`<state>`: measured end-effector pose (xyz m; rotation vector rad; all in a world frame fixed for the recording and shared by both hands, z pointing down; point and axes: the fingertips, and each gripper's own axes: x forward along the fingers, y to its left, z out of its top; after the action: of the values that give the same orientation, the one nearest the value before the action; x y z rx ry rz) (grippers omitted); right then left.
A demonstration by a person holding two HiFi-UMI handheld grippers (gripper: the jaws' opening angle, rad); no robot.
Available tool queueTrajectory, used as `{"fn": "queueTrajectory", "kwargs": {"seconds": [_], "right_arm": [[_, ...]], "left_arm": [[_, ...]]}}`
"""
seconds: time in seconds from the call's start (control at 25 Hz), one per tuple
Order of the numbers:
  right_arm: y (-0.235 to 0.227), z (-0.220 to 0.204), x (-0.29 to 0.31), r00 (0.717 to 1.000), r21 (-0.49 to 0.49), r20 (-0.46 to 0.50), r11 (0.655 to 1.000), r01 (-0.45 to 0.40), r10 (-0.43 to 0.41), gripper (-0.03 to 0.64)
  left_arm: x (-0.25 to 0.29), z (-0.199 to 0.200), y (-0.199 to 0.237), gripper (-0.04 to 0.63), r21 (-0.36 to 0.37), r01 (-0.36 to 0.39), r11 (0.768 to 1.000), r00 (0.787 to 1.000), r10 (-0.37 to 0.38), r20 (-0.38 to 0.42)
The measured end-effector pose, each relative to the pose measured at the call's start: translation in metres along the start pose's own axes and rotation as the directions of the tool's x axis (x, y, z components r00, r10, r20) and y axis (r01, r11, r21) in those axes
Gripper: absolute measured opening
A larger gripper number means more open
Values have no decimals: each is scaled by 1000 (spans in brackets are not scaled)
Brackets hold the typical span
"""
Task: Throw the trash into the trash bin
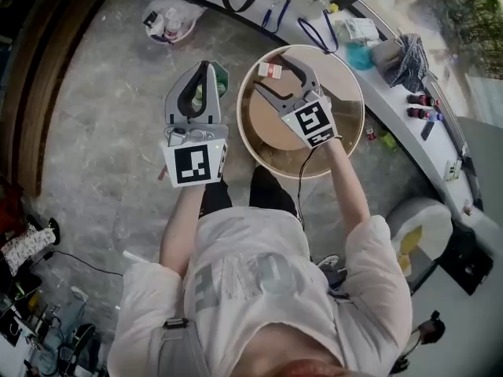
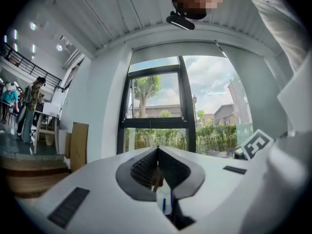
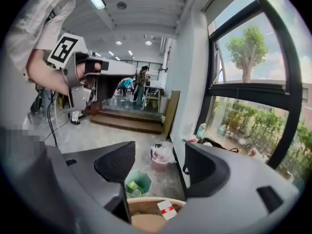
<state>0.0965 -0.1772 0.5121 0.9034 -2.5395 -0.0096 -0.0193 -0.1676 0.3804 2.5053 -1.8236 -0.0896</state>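
Standing over a round trash bin (image 1: 277, 166) on a grey stone floor (image 1: 102, 132), a person holds a gripper in each hand. The right gripper (image 1: 269, 72) hangs above the bin's mouth, tilted downward, its jaws wide apart with nothing pressed between them. A small white packet with a red stripe (image 3: 166, 209) shows inside the bin's rim at the far side, just below those open jaws; whether it is resting or falling cannot be told. The left gripper (image 1: 206, 65) is held level, beside the bin and over the floor. Its jaws are closed on a small white scrap with a blue mark (image 2: 165, 199), with a thin brown sliver pinched just ahead of it. A small green tub (image 3: 135, 184) with litter in it stands on the floor beyond the bin, and a clear plastic bag (image 1: 169, 20) lies farther off near the wall.
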Motion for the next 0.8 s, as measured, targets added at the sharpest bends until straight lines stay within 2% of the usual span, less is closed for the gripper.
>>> {"fn": "queueTrajectory", "kwargs": {"seconds": [0.08, 0.16, 0.24, 0.36, 0.48, 0.64, 0.72, 0.8], "right_arm": [[-11, -44, 16, 996, -39, -81, 998, -52, 49, 313], [-19, -92, 35, 985, -37, -136, 993, -113, 107, 313], [-21, -145, 56, 964, -32, -198, 982, -188, 179, 313], [-22, -227, 84, 909, -50, -328, 956, -289, 257, 313], [-27, -297, 103, 847, -47, -440, 934, -355, 299, 313], [-36, -354, 117, 794, -51, -524, 920, -389, 307, 311], [-45, -370, 128, 773, -51, -561, 919, -390, 297, 311], [-51, -383, 138, 744, -48, -602, 918, -394, 288, 311]], "left_arm": [[20, -43, -8, 12, -27, 1, 1000, 998, -3, -59], [39, -86, -18, 12, -54, -7, 999, 995, 1, -100], [54, -126, -28, 12, -78, -7, 997, 993, -2, -120], [70, -178, -40, 12, -95, -9, 995, 992, -4, -130], [70, -227, -47, 12, -109, -35, 993, 987, 18, -158], [62, -271, -54, 12, -138, -63, 988, 977, 32, -212], [60, -286, -52, 11, -116, -50, 992, 969, 19, -247], [61, -289, -47, 12, -102, -58, 993, 971, 32, -237]]}}
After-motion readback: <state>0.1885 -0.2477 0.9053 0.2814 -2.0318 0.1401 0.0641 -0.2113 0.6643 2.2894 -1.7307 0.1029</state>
